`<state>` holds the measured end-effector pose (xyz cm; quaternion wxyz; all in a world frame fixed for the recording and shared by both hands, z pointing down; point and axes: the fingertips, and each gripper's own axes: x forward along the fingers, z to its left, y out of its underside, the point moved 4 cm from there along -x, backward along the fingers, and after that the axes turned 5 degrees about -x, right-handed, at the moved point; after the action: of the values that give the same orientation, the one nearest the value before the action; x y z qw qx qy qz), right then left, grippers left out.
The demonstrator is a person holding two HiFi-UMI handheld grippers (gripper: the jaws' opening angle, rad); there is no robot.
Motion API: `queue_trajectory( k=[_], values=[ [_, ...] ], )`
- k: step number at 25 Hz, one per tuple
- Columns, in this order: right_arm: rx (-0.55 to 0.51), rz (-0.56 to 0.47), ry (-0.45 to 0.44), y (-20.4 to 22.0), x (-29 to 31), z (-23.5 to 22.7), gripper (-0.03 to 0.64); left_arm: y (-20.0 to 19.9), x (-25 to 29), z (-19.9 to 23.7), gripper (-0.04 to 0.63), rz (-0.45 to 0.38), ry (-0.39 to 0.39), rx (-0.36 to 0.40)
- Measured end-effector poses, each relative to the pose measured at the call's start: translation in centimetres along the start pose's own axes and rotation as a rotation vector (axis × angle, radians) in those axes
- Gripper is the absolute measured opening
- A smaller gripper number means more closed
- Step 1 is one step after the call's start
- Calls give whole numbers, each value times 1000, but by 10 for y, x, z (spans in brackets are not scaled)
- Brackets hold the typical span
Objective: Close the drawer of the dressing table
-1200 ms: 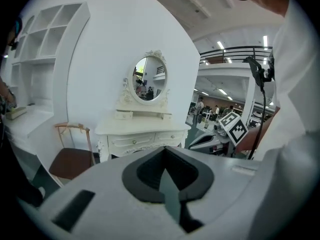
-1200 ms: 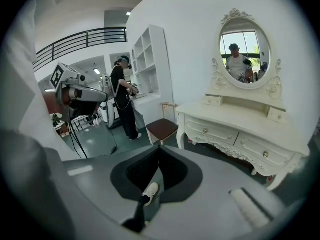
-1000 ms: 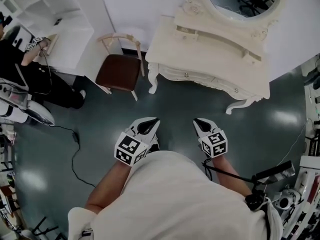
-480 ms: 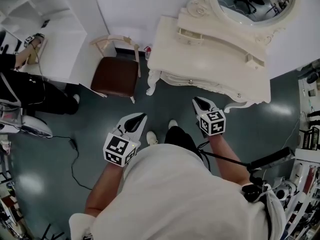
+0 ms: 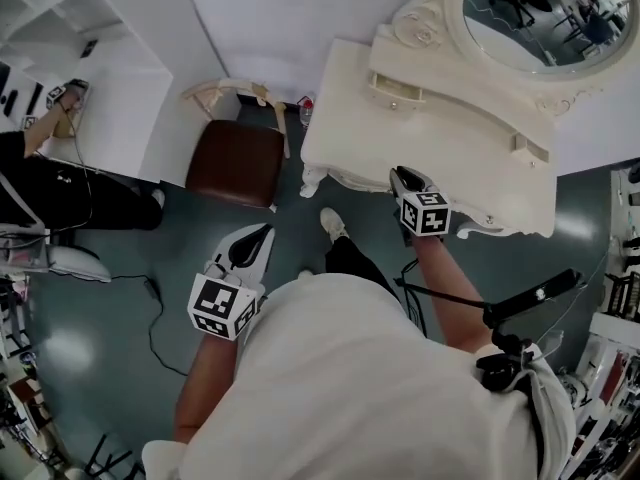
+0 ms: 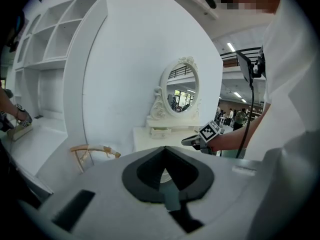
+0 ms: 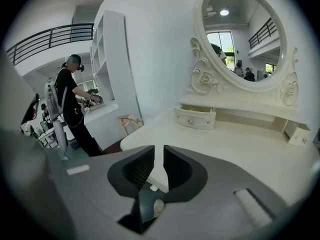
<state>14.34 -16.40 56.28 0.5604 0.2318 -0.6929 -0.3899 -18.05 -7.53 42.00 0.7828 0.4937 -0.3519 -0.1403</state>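
Two tools are held out over the grey-green floor (image 5: 90, 318), and both are empty. Far off to the left of the left tool (image 5: 264, 232), a second person (image 5: 40, 183) in dark clothes bends over a white shelf unit (image 5: 100, 18). Ahead of that tool, and apart from it, stands a chair (image 5: 232, 160) with a brown seat and a pale wooden frame. The left tool's jaws meet at their tips with nothing between them. In the left gripper view the chair back (image 6: 92, 151) sits left of the jaws and the cream bench (image 6: 147, 140) shows beyond them. To the right and further forward, the right tool (image 5: 400, 175) hangs with its tips over the near edge of the bench. Its jaws have just been opening and stand a narrow slit apart, gripping nothing; only the bench top shows through the gap. The drawer (image 7: 202, 118), a small one with a single knob (image 7: 191, 121), lies ahead of the right tool and a little to its right, across the bench top at the foot of the oval mirror (image 7: 240, 34). It is pulled out a short way, its inner edge visible above the front, and the tool is well apart from it.
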Motion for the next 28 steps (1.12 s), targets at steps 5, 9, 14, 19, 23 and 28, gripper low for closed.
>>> queue_trajectory(
  k=[5,9,14,19,23,28],
  values=[
    [53,23,6,-26,59,-49,84,-40,41,24,3,4,-35,-2],
    [93,40,0,-39,96,-79,100,-64,72,34,3,8,-61,-17],
    [134,58,1,-49,138,-106,129,-79,101,45,3,26,-81,-21],
    [180,77,-1,-51,165,-125,156,-84,119,55,3,43,-114,-39],
    [221,89,-5,-50,179,-134,155,-89,130,60,3,47,-132,-49],
    [236,96,-24,-52,190,-139,132,-93,142,63,3,50,-148,-58]
  ],
)
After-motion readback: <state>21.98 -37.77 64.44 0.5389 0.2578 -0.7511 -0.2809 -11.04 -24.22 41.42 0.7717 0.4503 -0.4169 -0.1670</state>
